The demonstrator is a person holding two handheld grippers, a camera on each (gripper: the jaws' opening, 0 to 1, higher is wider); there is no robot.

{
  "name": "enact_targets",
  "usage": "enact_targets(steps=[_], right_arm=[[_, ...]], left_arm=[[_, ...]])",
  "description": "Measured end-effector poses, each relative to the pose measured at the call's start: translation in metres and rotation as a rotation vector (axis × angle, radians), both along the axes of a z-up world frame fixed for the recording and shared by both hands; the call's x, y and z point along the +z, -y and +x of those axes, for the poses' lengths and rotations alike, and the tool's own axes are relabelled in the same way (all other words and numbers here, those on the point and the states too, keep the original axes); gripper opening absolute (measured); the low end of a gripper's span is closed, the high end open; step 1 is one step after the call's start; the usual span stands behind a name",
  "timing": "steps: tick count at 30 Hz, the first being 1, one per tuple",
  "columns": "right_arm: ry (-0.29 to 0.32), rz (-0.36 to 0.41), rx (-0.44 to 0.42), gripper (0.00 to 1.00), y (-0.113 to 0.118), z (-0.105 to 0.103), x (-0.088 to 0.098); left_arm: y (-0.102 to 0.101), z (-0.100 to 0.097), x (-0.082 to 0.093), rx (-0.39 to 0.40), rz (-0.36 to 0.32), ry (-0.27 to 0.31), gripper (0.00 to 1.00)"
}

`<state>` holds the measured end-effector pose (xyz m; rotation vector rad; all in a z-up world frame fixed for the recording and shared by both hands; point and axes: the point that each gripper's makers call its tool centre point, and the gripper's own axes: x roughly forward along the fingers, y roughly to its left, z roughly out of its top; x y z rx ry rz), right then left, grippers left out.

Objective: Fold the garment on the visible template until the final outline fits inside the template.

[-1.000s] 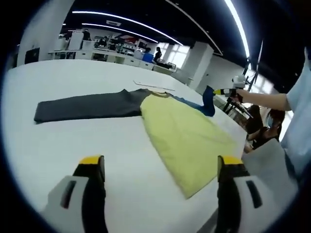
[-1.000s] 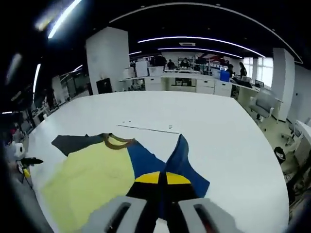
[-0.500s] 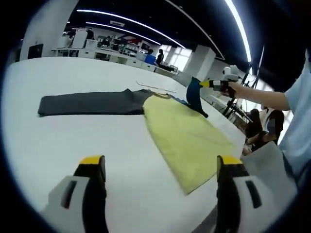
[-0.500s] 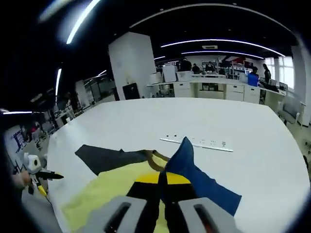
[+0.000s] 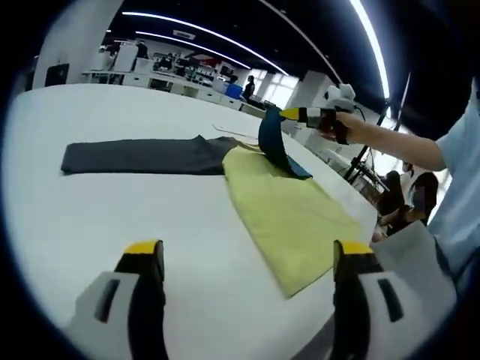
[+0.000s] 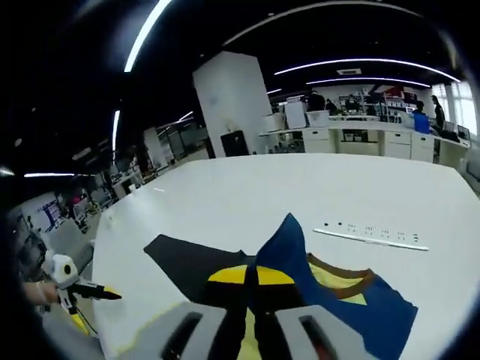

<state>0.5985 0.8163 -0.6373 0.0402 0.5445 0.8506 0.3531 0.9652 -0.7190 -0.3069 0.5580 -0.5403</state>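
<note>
We see the garment (image 5: 289, 206) spread on the white table (image 5: 90, 217), our right gripper (image 6: 250, 275) clamped on its blue sleeve (image 6: 281, 247), lifting it above the yellow body, our left gripper (image 5: 247, 259) wide open, empty, near the hem

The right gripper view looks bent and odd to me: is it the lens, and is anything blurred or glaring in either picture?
Right gripper view: fisheye lens curves the white table and ceiling light strips, which glare white; the blue sleeve stays sharp. Left gripper view: same bowing, the yellow shirt body crisp, the window washed out, shadows soft.
</note>
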Motion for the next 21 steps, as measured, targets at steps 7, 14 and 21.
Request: enact_targets(steps=[7, 14, 21], right_arm=[[-0.075, -0.038, 0.039, 0.00, -0.025, -0.006, -0.041], [-0.147, -0.097, 0.046, 0.00, -0.035, -0.007, -0.088], [-0.183, -0.106, 0.054, 0.00, -0.047, -0.004, -0.106]], left_arm=[[-0.002, -0.004, 0.002, 0.008, 0.002, -0.003, 0.91], [-0.006, -0.004, 0.004, 0.022, 0.007, -0.006, 0.90], [-0.006, -0.004, 0.003, 0.030, 0.003, -0.013, 0.90]])
